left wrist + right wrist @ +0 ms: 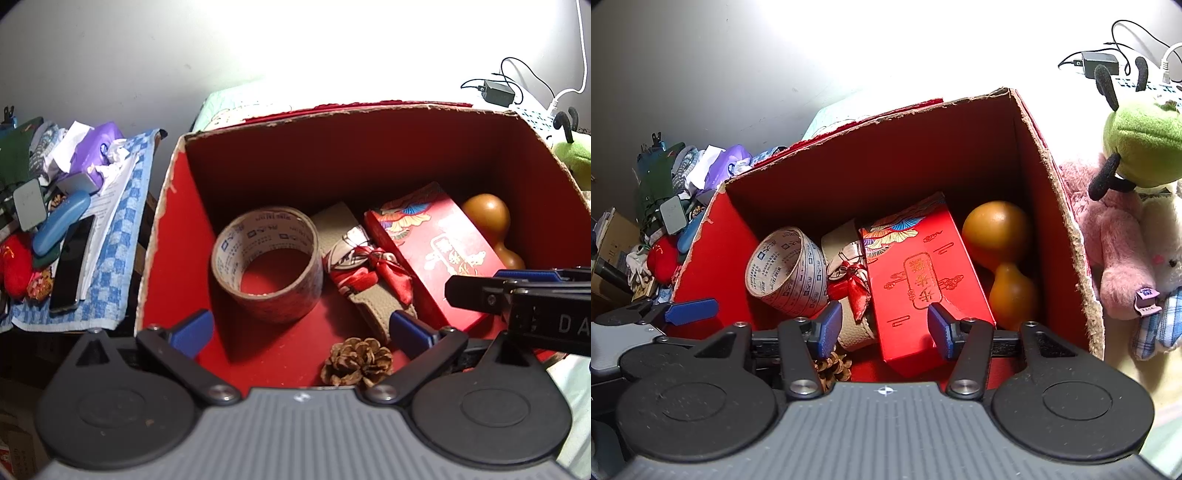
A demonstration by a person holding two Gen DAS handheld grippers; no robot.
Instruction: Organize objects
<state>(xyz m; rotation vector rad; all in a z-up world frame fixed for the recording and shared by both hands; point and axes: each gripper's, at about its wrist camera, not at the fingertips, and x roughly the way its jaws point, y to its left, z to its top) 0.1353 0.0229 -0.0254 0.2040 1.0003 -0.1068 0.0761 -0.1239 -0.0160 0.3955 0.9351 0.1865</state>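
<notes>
A big red cardboard box stands open below both grippers. Inside lie a tape roll, a beige strap tied with a red scarf, a red gift box, an orange gourd and a pine cone. My left gripper is open wide over the box's near edge, with the pine cone lying loose below its fingers. My right gripper is open over the near end of the gift box, and its pads do not press on it.
To the left, a side table with a blue checked cloth is piled with a phone, a blue case, tissues and red pouches. Plush toys lean against the box's right wall. A charger with cables lies behind.
</notes>
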